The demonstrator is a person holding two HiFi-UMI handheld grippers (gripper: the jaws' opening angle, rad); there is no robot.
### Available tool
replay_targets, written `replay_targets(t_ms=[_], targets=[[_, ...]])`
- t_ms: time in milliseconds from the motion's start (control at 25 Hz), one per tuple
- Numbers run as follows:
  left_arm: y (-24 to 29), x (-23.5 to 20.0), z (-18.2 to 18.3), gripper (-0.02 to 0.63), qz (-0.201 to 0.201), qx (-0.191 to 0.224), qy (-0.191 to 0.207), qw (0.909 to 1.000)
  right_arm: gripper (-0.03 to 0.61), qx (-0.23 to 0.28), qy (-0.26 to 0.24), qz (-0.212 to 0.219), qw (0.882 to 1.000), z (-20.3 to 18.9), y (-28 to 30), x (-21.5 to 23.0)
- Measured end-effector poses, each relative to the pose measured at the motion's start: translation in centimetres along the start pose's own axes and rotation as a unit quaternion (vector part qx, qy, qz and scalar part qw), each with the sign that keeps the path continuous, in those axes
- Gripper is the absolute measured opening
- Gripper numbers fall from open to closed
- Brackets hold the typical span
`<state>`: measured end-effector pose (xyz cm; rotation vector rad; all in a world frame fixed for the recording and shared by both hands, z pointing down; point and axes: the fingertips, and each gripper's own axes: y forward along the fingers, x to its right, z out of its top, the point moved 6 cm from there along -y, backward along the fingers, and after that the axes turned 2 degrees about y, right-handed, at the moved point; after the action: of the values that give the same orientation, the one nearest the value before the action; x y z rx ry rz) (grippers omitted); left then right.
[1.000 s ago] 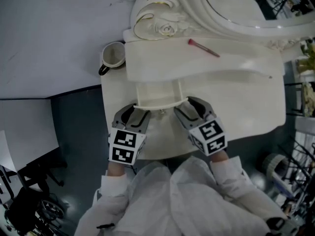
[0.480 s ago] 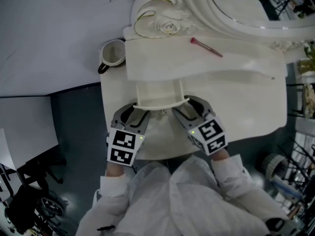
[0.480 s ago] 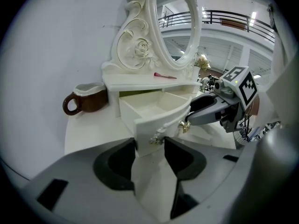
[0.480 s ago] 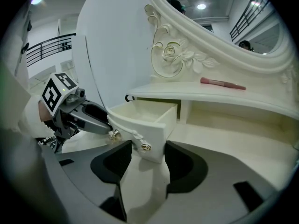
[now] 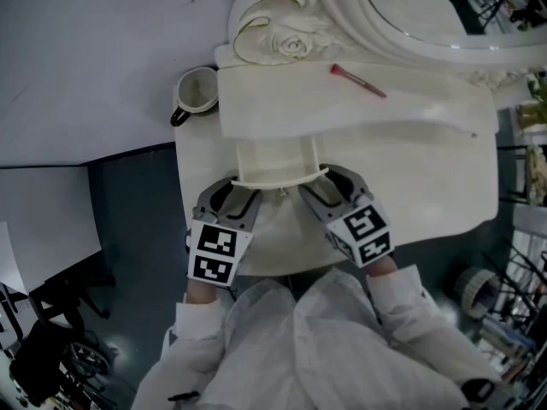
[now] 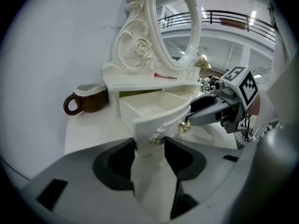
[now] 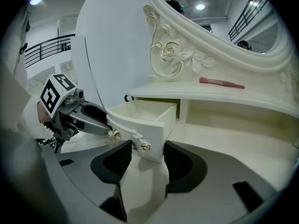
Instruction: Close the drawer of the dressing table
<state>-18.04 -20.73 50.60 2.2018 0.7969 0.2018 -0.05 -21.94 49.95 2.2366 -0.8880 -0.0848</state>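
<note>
Hardly anything has moved in the last second: both grippers sit at the drawer front where they were, and the drawer [image 5: 275, 162] stands pulled out about as far as before.

It juts from under the left end of the raised shelf [image 5: 385, 105] of the dressing table [image 5: 427, 186]. Its long axis runs from the back of the worktop toward the near edge, and its curved front faces the person. Inside, only its bare white floor shows in both gripper views. Two gold knobs are on the front, one [image 6: 155, 139] toward the left end and one [image 7: 145, 146] toward the right.

The left gripper [image 5: 238, 196] has its jaws spread, with the left end of the front and its knob between them. The right gripper [image 5: 329, 186] is likewise spread around the right end and its knob. Neither closes on anything. Whether the tips touch the front cannot be told.

A brown mug [image 5: 197, 95] with a pale inside stands at the back left corner of the worktop, just beside the shelf end, its handle toward the left edge. Its contents cannot be made out. A pink stick [image 5: 359, 82] lies on the shelf, well to the right of the drawer. Behind the shelf rises the oval mirror [image 6: 175, 22] in its carved rose frame [image 5: 286, 45]. The worktop between drawer front and near edge holds only the two grippers, and white sleeves [image 5: 393, 306] reach in over that edge.
</note>
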Motion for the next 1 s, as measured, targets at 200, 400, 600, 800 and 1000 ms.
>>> replay_targets(t_ms=[200, 400, 600, 800, 1000], targets=[[-0.1, 0.0, 0.0, 0.186, 0.002, -0.002, 0.01, 0.9999, 0.198, -0.001, -0.003, -0.006, 1.0, 0.0, -0.1, -0.1], [-0.1, 0.0, 0.1, 0.186, 0.011, -0.006, 0.023, 0.9997, 0.198, -0.005, -0.007, -0.006, 1.0, 0.0, -0.1, 0.1], [-0.2, 0.3, 0.2, 0.186, 0.011, -0.003, 0.034, 0.9994, 0.198, -0.006, -0.012, -0.008, 1.0, -0.2, -0.5, 0.2], [-0.2, 0.2, 0.6, 0.186, 0.013, 0.005, 0.04, 0.9991, 0.198, 0.0, -0.021, -0.014, 1.0, 0.2, -0.7, 0.4], [-0.4, 0.1, 1.1, 0.186, 0.021, 0.011, 0.045, 0.9987, 0.198, 0.006, -0.035, -0.018, 0.999, 0.8, -0.8, 0.4]])
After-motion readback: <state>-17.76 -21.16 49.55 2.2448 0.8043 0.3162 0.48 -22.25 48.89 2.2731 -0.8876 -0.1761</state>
